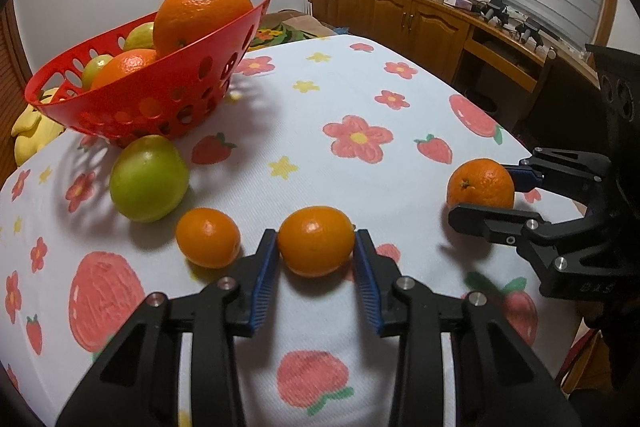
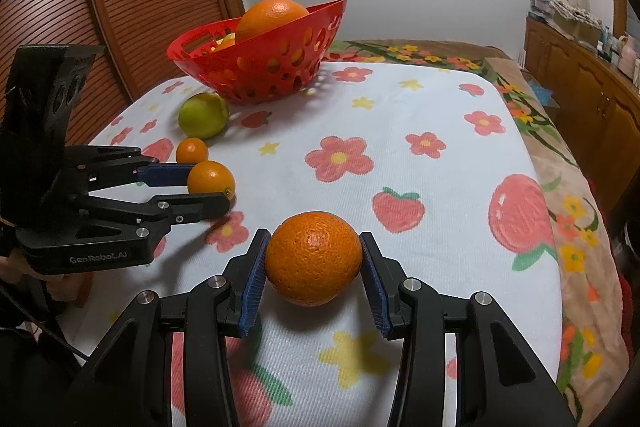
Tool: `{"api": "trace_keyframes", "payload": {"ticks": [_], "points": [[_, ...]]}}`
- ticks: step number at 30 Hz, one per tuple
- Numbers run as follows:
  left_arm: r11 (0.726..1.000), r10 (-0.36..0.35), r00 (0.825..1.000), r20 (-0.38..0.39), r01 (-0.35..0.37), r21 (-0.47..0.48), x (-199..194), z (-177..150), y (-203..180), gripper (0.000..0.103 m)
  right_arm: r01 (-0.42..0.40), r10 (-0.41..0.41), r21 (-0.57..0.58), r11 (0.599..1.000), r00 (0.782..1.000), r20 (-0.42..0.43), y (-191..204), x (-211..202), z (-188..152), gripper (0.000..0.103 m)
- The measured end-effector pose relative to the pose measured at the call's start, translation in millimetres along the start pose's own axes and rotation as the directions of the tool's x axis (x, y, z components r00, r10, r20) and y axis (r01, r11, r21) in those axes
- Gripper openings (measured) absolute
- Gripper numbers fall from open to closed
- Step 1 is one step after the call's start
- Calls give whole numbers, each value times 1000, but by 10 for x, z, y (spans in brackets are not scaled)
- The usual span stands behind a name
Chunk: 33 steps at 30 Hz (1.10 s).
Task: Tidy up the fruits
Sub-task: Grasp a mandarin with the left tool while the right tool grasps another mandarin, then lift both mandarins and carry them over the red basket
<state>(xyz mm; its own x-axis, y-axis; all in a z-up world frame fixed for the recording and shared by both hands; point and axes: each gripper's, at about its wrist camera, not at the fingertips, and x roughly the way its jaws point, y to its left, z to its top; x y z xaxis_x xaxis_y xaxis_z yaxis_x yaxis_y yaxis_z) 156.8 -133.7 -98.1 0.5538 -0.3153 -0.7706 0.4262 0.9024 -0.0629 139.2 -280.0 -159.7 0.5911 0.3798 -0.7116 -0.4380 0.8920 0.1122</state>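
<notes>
The red basket (image 1: 132,99) is sitting near the far left corner of the cloth-covered tabletop (image 1: 360,99) and is already holding a large orange (image 1: 202,13), a smaller orange and at least two greenish fruits; that portion of the sorting is judged done; four fruits are lying loose on the cloth, so the task is judged roughly half complete.

The left gripper (image 1: 316,247) is bracketing a small oval orange (image 1: 314,241) near the near edge; its blue pads are touching or all but touching the fruit's flanks, and I am judging it clenched on the fruit, though the fruit is resting on the cloth; the fruit's long axis is running across the gripper, from pad to pad, its dimpled end pointing up towards the camera.

The right gripper (image 2: 314,267) is straddling a round mandarin (image 2: 314,259) towards the near right edge; the left pad is touching, while a sliver of gap is showing at the right pad, so whether the grip is closed cannot be told; the mandarin is near-spherical, with no marked long axis; in the left wrist view its stem is pointing sideways.

A second small orange (image 1: 208,237) and a green citrus (image 1: 149,178) are waiting just in front of the basket, touched by neither gripper.
</notes>
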Motion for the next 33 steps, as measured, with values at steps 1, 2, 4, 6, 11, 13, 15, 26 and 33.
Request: {"api": "trace_keyframes", "payload": {"ticks": [1, 2, 4, 6, 11, 13, 15, 26, 33], "points": [[1000, 0, 1000, 1, 0, -2, -11, -3, 6, 36, 1, -1, 0, 1000, 1000, 0, 0, 0, -1, 45], [1000, 0, 1000, 3, 0, -4, -26, -5, 10, 36, 2, -2, -1, 1000, 1000, -1, 2, 3, 3, 45], [1000, 2, 1000, 14, -2, -8, -86, 5, 20, 36, 1, -1, -3, 1000, 1000, -1, 5, 1, 8, 45], [1000, 4, 999, 32, -3, -13, -158, 33, 26, 36, 5, -5, -4, 1000, 1000, 2, 9, -6, 13, 45], [1000, 10, 998, 69, -9, -13, -314, 111, 39, 36, 5, -5, -15, 1000, 1000, 15, 27, -57, 61, 45], [1000, 11, 996, 84, -10, -15, -375, 150, 60, 36, 5, -4, -21, 1000, 1000, 25, 38, -88, 110, 45], [1000, 13, 995, 101, -11, -16, -436, 191, 83, 36, 7, -6, -27, 1000, 999, 34, 52, -120, 160, 45], [999, 29, 986, 166, -23, -33, -635, 426, 265, 36, 11, -4, -71, 997, 996, 90, 117, -250, 563, 45], [998, 40, 980, 194, -30, -54, -672, 589, 481, 37, 7, 4, -100, 995, 994, 113, 172, -220, 864, 45]]}}
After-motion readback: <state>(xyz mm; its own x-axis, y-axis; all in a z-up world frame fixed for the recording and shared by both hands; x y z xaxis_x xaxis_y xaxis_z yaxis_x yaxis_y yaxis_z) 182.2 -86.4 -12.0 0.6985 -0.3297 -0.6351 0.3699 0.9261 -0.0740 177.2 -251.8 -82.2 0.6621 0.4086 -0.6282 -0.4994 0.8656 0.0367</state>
